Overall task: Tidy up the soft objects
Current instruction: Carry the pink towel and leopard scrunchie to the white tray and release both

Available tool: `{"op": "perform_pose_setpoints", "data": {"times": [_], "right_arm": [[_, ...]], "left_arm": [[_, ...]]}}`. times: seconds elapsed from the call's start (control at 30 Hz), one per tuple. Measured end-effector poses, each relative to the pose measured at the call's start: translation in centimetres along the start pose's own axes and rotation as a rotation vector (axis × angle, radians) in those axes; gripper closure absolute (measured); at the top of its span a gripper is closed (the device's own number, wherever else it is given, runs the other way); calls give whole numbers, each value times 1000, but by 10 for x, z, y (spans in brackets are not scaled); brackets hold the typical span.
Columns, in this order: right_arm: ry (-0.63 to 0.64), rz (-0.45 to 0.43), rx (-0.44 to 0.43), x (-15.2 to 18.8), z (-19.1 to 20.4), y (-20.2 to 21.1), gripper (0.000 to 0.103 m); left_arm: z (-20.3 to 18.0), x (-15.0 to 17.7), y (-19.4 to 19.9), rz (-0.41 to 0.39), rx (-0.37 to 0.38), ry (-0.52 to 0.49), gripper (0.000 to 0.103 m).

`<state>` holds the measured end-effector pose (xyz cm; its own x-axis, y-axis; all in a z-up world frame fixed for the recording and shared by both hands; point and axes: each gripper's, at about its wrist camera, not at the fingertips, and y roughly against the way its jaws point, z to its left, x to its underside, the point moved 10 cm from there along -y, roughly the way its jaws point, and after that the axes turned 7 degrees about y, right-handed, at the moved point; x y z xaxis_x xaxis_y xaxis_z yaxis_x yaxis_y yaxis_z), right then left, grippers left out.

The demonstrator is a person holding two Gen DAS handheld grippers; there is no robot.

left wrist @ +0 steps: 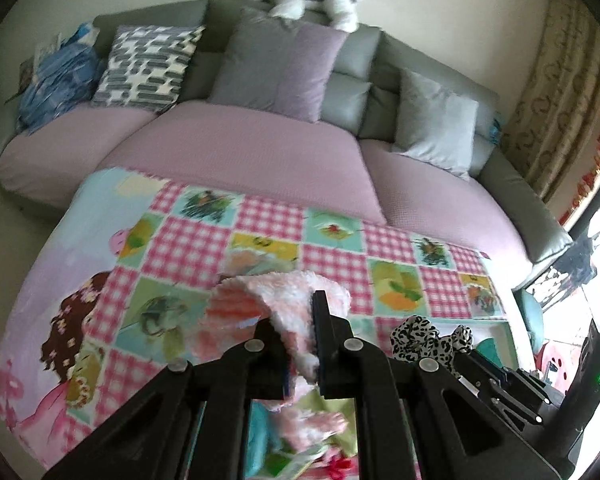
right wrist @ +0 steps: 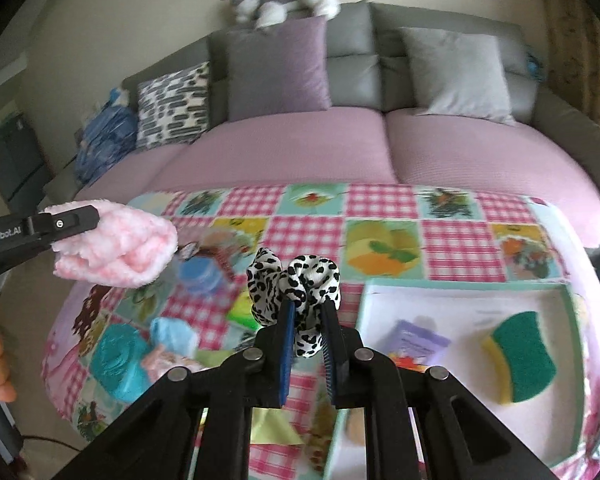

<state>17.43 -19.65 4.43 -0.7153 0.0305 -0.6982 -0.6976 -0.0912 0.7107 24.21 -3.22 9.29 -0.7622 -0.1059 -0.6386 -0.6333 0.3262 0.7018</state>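
Where motion blur smears table's left half: blue, teal, pale pink soft items, indistinct.

- Left gripper [left wrist: 296, 344]: clamped on pink fluffy cloth [left wrist: 284, 296], raised above patchwork tablecloth [right wrist: 380, 216]; cloth's lower end hidden behind fingers.
- Right gripper [right wrist: 306, 344]: closed on leopard-print scrunchie [right wrist: 296, 280], poking out past fingertips.
- White tray [right wrist: 384, 300], right front corner: green-yellow sponge [right wrist: 524, 360], lilac packet [right wrist: 416, 340], label unreadable.

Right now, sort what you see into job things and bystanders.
Job things: pink fluffy cloth in left gripper; spotted scrunchie in right gripper; white tray; green sponge.
Bystanders: sofa; cushions; toy dog.
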Motion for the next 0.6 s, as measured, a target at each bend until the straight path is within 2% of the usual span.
{"op": "perform_pose_setpoints", "data": {"times": [0.13, 0.4, 0.6], "right_arm": [[-37, -18, 71, 2, -30, 10, 89], [-82, -41, 229, 10, -95, 32, 89], [-151, -30, 320, 22, -145, 36, 89]], "left_arm": [[-43, 9, -11, -9, 52, -41, 94], [-127, 48, -43, 27, 164, -134, 94], [-161, 72, -72, 68, 191, -151, 94]]}}
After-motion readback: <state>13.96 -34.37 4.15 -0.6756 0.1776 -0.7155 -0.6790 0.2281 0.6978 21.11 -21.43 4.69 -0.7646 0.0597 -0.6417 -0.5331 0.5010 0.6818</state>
